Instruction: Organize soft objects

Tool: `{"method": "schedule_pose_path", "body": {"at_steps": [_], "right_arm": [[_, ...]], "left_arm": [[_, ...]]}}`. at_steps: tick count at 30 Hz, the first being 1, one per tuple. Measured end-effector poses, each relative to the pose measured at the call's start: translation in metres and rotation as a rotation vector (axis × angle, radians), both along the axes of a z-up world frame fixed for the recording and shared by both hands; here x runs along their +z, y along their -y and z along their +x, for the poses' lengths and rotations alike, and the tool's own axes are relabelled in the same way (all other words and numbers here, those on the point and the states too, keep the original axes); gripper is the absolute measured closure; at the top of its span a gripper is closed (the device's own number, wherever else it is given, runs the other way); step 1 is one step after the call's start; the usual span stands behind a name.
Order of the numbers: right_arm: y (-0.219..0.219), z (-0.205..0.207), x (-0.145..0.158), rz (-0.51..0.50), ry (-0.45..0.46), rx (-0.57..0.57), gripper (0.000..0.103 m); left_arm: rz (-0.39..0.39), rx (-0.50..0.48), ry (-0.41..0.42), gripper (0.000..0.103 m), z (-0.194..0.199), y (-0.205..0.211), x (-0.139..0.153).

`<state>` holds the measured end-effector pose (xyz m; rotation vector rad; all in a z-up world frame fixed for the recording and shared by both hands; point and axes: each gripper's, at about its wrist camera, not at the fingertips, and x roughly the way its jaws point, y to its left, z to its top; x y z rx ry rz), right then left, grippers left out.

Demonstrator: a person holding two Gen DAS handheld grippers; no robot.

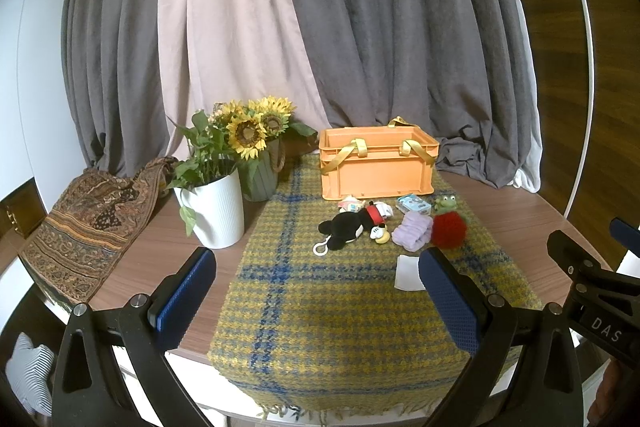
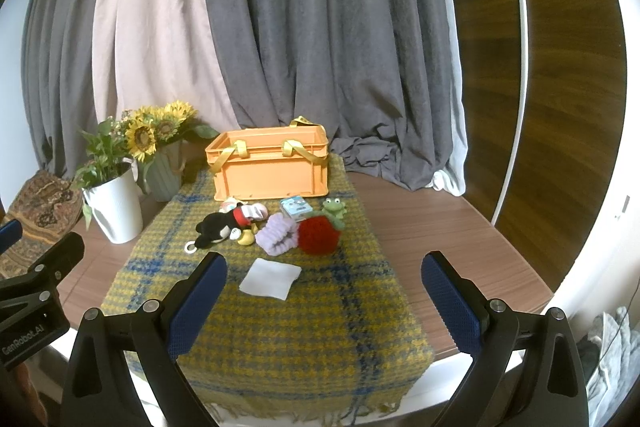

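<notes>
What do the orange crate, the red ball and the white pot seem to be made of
Orange crate: looks like moulded plastic, matte, with ribbed walls and yellow fabric straps. Red ball: seemingly fuzzy yarn or plush, its outline hairy. White pot: probably glazed ceramic, smooth and fluted, though plastic is possible.

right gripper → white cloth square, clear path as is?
Likely yes. The right gripper is open and holds nothing, and the white cloth square lies flat on the plaid blanket just ahead between its fingers, apart from the toy pile behind it. Nothing stands in between.
</notes>
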<state>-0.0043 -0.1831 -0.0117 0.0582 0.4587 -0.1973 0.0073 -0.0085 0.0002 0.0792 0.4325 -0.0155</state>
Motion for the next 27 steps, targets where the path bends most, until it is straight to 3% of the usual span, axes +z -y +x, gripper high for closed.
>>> {"method": "schedule_pose_path", "body": {"at_steps": [15,27], "right_arm": [[-0.002,0.002,-0.004,-0.002,-0.004,0.005,0.004],[-0.014,0.023,-0.016,0.002,-0.047,0.009,0.004]], "left_arm": [[-0.003,0.004,-0.008,0.0,-0.001,-0.006,-0.007],[0.002,-0.01,-0.052,0.0,0.025,-0.016,-0.013]]}}
